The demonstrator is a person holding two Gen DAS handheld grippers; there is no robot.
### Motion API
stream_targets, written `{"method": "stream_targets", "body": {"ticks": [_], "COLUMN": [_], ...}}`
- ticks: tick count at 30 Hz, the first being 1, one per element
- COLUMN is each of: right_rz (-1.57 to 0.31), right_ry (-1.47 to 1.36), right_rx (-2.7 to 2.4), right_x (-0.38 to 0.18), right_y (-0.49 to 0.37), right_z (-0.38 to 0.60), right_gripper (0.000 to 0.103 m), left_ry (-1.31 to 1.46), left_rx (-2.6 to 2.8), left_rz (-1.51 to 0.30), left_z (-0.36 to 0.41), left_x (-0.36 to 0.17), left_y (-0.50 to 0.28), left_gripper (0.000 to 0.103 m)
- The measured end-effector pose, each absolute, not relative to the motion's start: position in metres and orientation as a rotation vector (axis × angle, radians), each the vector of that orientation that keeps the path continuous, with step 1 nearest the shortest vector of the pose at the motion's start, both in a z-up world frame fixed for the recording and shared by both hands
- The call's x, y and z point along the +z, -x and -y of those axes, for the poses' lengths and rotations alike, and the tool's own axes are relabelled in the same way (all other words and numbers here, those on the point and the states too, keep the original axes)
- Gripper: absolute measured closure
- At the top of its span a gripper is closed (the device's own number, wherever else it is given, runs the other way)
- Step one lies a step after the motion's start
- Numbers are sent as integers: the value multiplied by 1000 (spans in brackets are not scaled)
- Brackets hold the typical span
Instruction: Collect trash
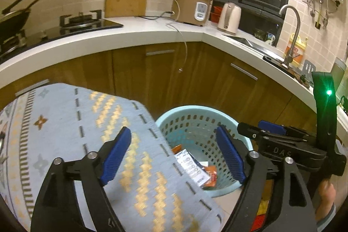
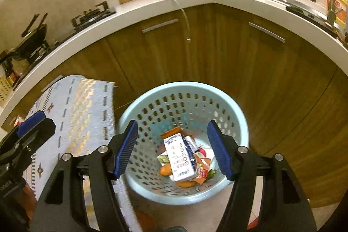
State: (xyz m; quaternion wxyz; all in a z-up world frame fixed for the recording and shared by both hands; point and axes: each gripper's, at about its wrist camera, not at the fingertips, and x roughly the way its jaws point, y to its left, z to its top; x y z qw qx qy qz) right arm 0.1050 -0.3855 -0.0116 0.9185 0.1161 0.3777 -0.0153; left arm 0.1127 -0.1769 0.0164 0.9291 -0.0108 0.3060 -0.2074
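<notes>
— Trash (image 2: 184, 162): where is it?
— Lying in the basket (image 2: 130, 114) on the floor, by the table (image 1: 65, 114).
— Grippers?
— Right gripper (image 2: 173, 150) spread, empty, above it; left gripper (image 1: 174, 158) likewise spread.

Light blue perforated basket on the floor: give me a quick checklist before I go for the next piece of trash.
1. Right gripper open and empty: ok, nothing between its blue pads.
2. Left gripper open and empty: ok.
3. Light blue perforated plastic basket upright on the floor: ok.
4. Dropped trash inside it: ok, the white printed carton and orange wrappers lie at the bottom.
5. Both grippers apart: ok, the right one sits right of the left's fingers in the left wrist view.
6. More trash left on the patterned light blue tablecloth: cannot tell, only part of it shows.
</notes>
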Motion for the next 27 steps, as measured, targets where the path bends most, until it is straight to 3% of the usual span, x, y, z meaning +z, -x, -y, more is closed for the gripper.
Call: {"method": "stream_targets", "body": {"ticks": [4, 6, 15, 27], "right_rz": [-745, -724, -592, -507], "right_ry": [-208, -190, -155, -22], "right_rx": [8, 21, 15, -128], "right_x": [-2, 2, 8, -4], "right_y": [-91, -85, -49, -21], "right_z": [357, 341, 285, 251], "right_gripper": [40, 35, 27, 26], "left_ry": [27, 28, 0, 114], "left_rx": [-355, -313, -94, -89], "left_rz": [-576, -559, -509, -448], "left_z": [151, 138, 77, 43], "left_x": [19, 19, -2, -10], "left_y": [-90, -81, -47, -37], "left_gripper": [14, 12, 12, 12]}}
